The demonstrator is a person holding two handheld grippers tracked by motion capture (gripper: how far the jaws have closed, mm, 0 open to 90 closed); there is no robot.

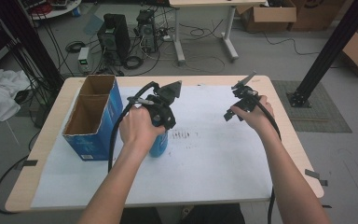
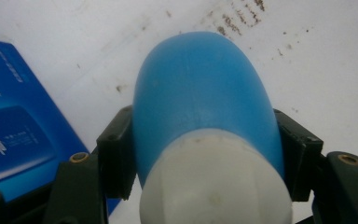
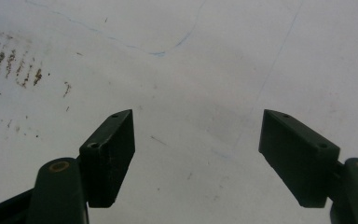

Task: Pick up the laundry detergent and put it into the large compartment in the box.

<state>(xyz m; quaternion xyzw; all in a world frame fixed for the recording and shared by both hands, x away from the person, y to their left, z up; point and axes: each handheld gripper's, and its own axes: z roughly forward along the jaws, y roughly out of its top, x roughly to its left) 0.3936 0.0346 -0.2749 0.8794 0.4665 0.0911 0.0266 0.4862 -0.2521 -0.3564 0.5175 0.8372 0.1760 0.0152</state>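
Observation:
A blue bottle (image 1: 159,145) with a white cap stands on the white sheet just right of the box. My left gripper (image 1: 161,127) comes down over it from above, held in the person's left hand. In the left gripper view the two black pads (image 2: 117,154) press on either side of the blue bottle (image 2: 205,88) just below its white cap (image 2: 214,186). My right gripper (image 1: 231,112) hovers over the sheet's right half, held by the other hand. Its jaws (image 3: 198,154) stand wide apart with only bare sheet between them.
An open-topped blue cardboard box (image 1: 93,116) stands at the table's left, close to the bottle, and its side (image 2: 14,135) is in the left gripper view. A white sheet (image 1: 214,158) covers the wooden table, with dark smudges (image 1: 182,135) near its middle.

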